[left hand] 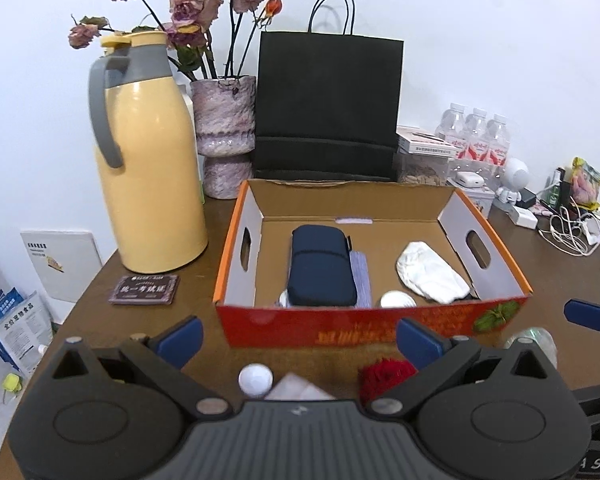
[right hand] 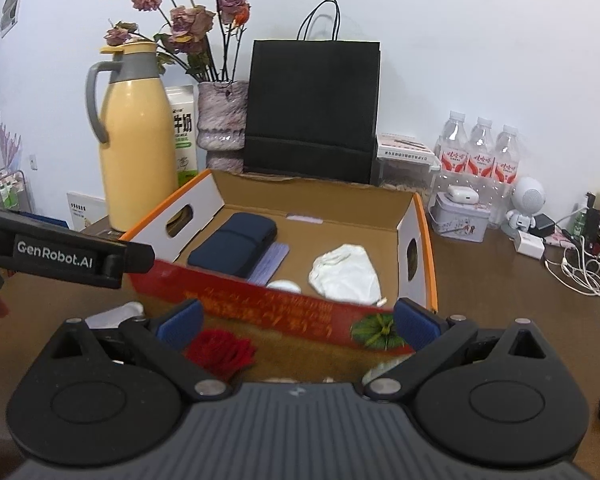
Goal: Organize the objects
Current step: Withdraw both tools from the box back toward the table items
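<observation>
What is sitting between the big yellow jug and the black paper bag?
A pinkish-purple vase of dried roses stands between the yellow jug and the black bag. The right wrist view also shows a milk carton tucked behind the jug.

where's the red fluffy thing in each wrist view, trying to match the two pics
Left wrist view: the red fluffy thing lies on the table in front of the box, low and right of centre, by the left gripper's right finger.
Right wrist view: it lies low and left of centre, by the right gripper's left finger.
Shared landmark: the box's red front wall, just behind it.
</observation>
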Demonstrator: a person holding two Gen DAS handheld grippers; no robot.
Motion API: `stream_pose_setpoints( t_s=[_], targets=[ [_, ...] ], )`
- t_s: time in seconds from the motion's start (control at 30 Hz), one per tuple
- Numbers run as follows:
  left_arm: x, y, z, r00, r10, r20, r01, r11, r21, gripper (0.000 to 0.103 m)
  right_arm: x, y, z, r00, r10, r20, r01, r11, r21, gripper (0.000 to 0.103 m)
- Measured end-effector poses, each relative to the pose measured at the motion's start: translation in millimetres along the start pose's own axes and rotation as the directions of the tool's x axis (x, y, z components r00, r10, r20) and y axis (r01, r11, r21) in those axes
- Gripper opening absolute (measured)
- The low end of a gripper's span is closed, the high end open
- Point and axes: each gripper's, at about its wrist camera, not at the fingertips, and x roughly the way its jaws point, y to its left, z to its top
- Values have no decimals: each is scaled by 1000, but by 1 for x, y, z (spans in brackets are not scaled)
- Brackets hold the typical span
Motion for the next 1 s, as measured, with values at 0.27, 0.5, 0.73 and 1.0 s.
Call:
stream_pose_setpoints(
  t_s=[0.27, 0.5, 0.73, 1.0],
  targets=[
    [-45, 3, -23, 1000, 4, 4, -5, 1000, 3, 103, -42, 13, -17, 1000, -4, -8, 4, 1000, 4, 103],
    [-70, 11, -48, 1000, 16, -7, -16, 1000, 3, 103, -70, 25, -37, 1000, 2, -23, -2, 1000, 11, 103],
    [-78, 18, -79, 998, 31, -47, -31, 1000, 0, 103, -83, 32, -62, 998, 2, -60, -2, 1000, 14, 103],
    [-77, 15, -108, 995, 25, -98, -25, 1000, -1, 103, -89, 32, -92, 994, -3, -108, 4, 1000, 15, 103]
  ],
)
